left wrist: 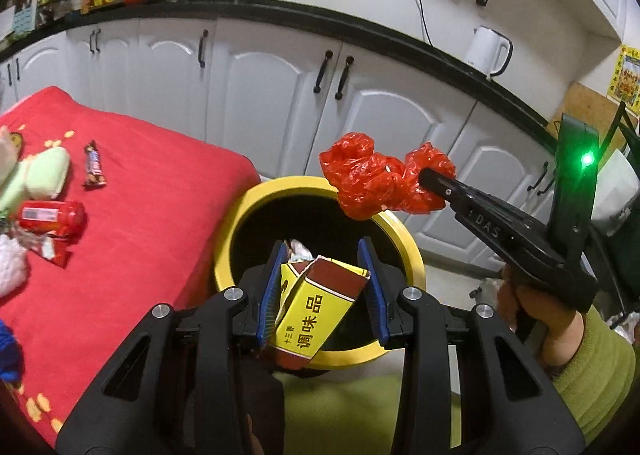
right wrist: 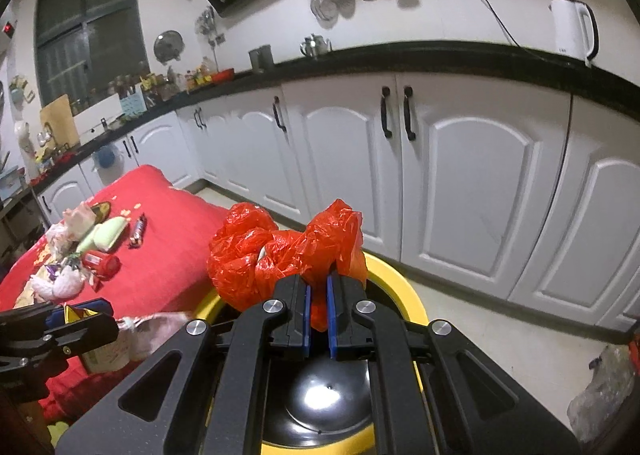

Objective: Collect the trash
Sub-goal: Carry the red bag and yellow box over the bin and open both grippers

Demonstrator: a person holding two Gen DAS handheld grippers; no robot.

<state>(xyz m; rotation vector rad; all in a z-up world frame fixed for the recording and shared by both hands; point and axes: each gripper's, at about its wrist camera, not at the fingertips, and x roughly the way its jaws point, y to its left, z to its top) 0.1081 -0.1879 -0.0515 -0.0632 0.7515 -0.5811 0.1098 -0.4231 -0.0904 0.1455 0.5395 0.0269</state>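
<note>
A: What's nearest the left camera?

B: The left gripper [left wrist: 324, 287] has its blue pads [left wrist: 272, 291] spread fairly wide, with a yellow and brown seasoning box [left wrist: 316, 311] sitting tilted between them. The box leans on the left pad; whether the right pad touches its top corner I can't tell. It sits over the near rim of the yellow trash bin [left wrist: 404, 247].

A: And the right one?

B: The right gripper [right wrist: 318, 311] is pinched narrow on a crumpled red plastic bag [right wrist: 280, 251]. From the left wrist, that bag [left wrist: 376, 179] hangs over the far rim of the bin, with the right gripper [left wrist: 434, 179] reaching in from the right, held by a hand [left wrist: 536, 311] in a green sleeve.

A: Anything in the bin?

B: Something white and crumpled, partly hidden behind the left pad. The right wrist shows the bin's [right wrist: 404, 287] shiny black inside.

A: Farther off?

B: Left of the bin stands a table under a red cloth [left wrist: 152, 215]. Toward its far left edge lie a red can [left wrist: 52, 217] on its side, a candy bar [left wrist: 95, 171], a pale green pouch [left wrist: 44, 175] and more wrappers. Beyond, white cabinets [left wrist: 272, 95] run under a black worktop [left wrist: 360, 21], with a white kettle [left wrist: 488, 51] near its right end.
</note>
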